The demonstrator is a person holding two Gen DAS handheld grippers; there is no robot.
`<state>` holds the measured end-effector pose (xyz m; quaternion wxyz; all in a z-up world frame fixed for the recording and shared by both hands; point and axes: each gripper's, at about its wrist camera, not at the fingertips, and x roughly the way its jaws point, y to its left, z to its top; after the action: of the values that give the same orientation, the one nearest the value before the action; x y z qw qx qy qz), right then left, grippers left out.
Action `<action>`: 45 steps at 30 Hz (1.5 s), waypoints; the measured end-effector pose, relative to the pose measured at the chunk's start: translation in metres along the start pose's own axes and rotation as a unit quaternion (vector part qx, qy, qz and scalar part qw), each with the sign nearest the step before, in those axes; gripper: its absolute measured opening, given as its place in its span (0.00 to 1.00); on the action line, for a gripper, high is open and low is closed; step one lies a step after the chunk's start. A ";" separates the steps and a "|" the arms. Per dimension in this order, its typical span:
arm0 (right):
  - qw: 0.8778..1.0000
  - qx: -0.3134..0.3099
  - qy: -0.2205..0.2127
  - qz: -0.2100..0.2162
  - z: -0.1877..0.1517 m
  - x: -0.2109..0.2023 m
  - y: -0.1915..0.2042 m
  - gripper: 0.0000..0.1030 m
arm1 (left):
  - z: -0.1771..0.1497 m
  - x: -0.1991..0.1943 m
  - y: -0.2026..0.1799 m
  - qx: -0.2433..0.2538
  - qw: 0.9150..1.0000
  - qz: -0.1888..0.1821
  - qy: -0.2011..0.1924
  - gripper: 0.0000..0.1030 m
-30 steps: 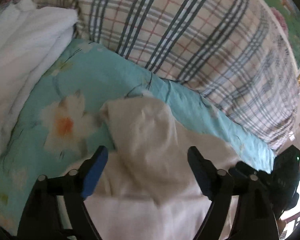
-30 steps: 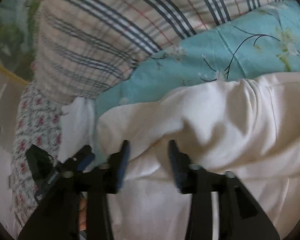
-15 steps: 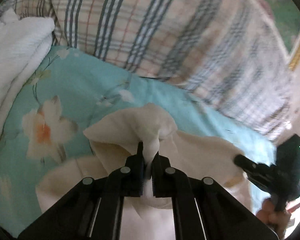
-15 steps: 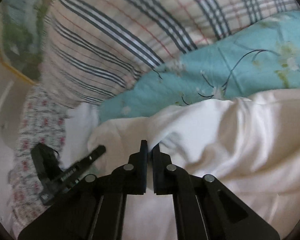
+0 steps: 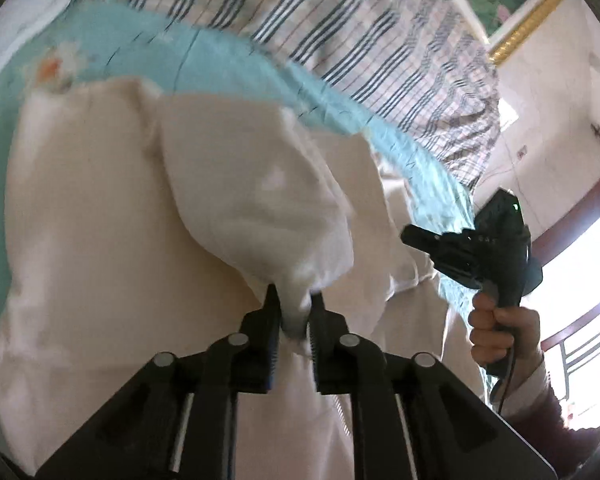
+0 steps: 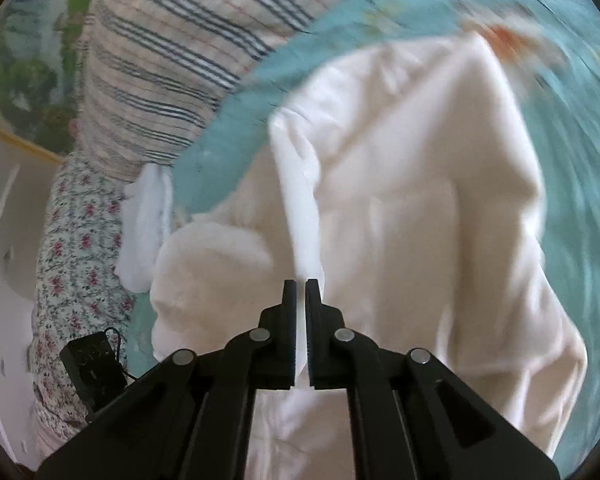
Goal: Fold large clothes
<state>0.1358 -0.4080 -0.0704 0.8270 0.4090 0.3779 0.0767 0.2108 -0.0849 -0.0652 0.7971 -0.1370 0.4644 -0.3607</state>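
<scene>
A large cream-white garment point(image 5: 100, 220) lies spread on the turquoise floral bed sheet point(image 5: 228, 68). In the left wrist view, my left gripper point(image 5: 294, 300) pinches a bunched fold of it that hangs lifted over the rest; its jaws are opening slightly with the cloth still pressed between the pads. In the right wrist view, my right gripper point(image 6: 304, 282) is shut on a thin raised edge of the same garment point(image 6: 420, 200). A hand point(image 5: 496, 328) holds the right gripper at the garment's right side in the left wrist view.
A plaid quilt point(image 5: 380, 40) is piled along the far side of the bed. A white fluffy blanket point(image 6: 144, 224) and a small-flower patterned fabric point(image 6: 72, 248) lie at the left of the right wrist view. A bright window point(image 5: 580, 280) is at the right.
Both grippers went from open to shut on folds of the garment. They then pulled the fabric back toward the near side, so a lifted layer now drapes over the rest.
</scene>
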 end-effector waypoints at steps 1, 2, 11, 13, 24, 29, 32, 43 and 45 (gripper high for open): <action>1.000 0.011 -0.003 0.000 -0.004 -0.002 -0.006 0.06 | -0.001 -0.003 0.005 -0.010 1.000 0.000 0.000 0.24; 1.000 0.015 -0.004 0.002 -0.006 -0.004 -0.008 0.06 | -0.001 -0.008 0.009 -0.018 1.000 0.000 -0.004 0.29; 1.000 0.000 -0.010 -0.009 -0.016 0.010 0.006 0.42 | 0.036 -0.023 0.043 -0.087 0.996 0.001 -0.035 0.62; 1.000 -0.009 -0.012 -0.019 -0.019 0.011 0.011 0.42 | 0.045 -0.022 0.048 -0.098 0.995 0.000 -0.027 0.62; 0.997 -0.041 0.019 -0.065 -0.018 0.043 0.031 0.38 | 0.086 0.042 0.027 -0.040 0.996 0.024 0.080 0.14; 0.998 -0.057 -0.006 -0.019 -0.005 0.039 0.040 0.02 | 0.085 0.029 0.014 0.013 0.999 0.036 0.038 0.04; 0.988 -0.087 -0.106 0.071 0.013 -0.001 0.054 0.02 | 0.091 -0.012 0.008 0.024 0.998 -0.012 -0.054 0.03; 0.986 -0.138 -0.092 -0.032 -0.007 0.006 0.025 0.03 | 0.020 0.017 0.014 0.048 0.999 -0.020 -0.015 0.06; 0.989 -0.118 -0.082 -0.039 -0.014 0.003 0.010 0.04 | 0.009 0.021 0.022 0.036 0.999 -0.023 0.011 0.11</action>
<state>0.1300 -0.3920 -0.0698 0.9000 0.2985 0.3130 0.0548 0.2344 -0.0856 -0.0865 0.7876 -0.1147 0.4566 -0.3975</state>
